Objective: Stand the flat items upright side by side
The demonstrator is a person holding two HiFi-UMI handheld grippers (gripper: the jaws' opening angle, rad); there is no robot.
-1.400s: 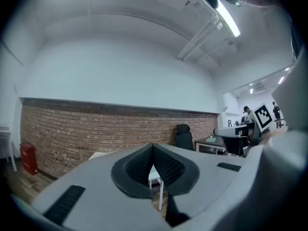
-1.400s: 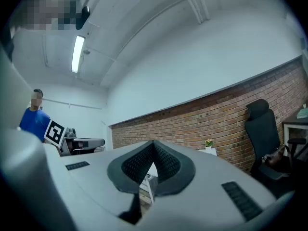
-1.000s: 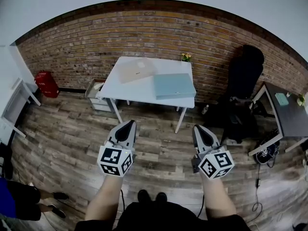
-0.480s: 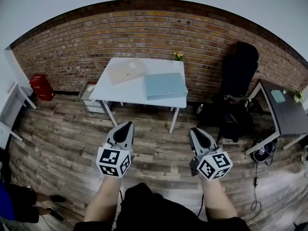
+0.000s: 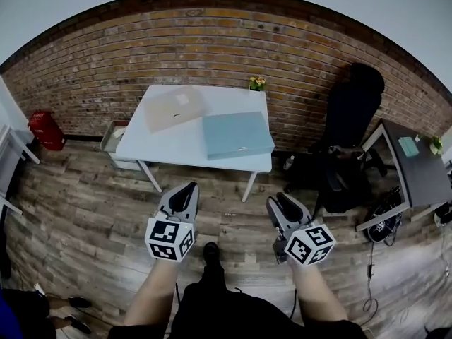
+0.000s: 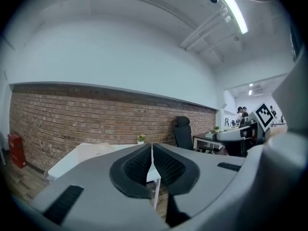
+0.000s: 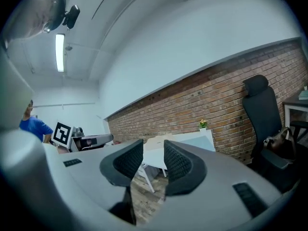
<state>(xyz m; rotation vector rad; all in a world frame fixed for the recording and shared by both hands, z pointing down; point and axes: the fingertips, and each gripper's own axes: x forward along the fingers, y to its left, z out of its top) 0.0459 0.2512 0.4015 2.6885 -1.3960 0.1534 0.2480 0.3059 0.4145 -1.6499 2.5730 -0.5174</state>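
The jaws of the left gripper (image 6: 151, 163) are clenched pad against pad with nothing grasped. The jaws of the right gripper (image 7: 154, 159) are parted and opening, and no thing is held between them; only the far desk is seen through the gap. Both grippers are held out in front of the person, side by side above the wood-plank floor (image 5: 92, 203), well apart from the white desk (image 5: 185, 145) ahead. On that desk the two flat items are laid down, neither stood upright: a tan flat item (image 5: 174, 107) is lying at the left rear part of the top, turned at an angle, and a light blue flat item (image 5: 237, 134) is lying to its right, nearer the front edge. The two are near each other without touching. A small potted plant (image 5: 256, 83) with yellow flowers is stood at the back edge of the desk, against the brick wall (image 5: 212, 48). A black office chair (image 5: 353, 126) is placed to the right of the desk, and a red object (image 5: 44, 129) is seen by the wall at far left.
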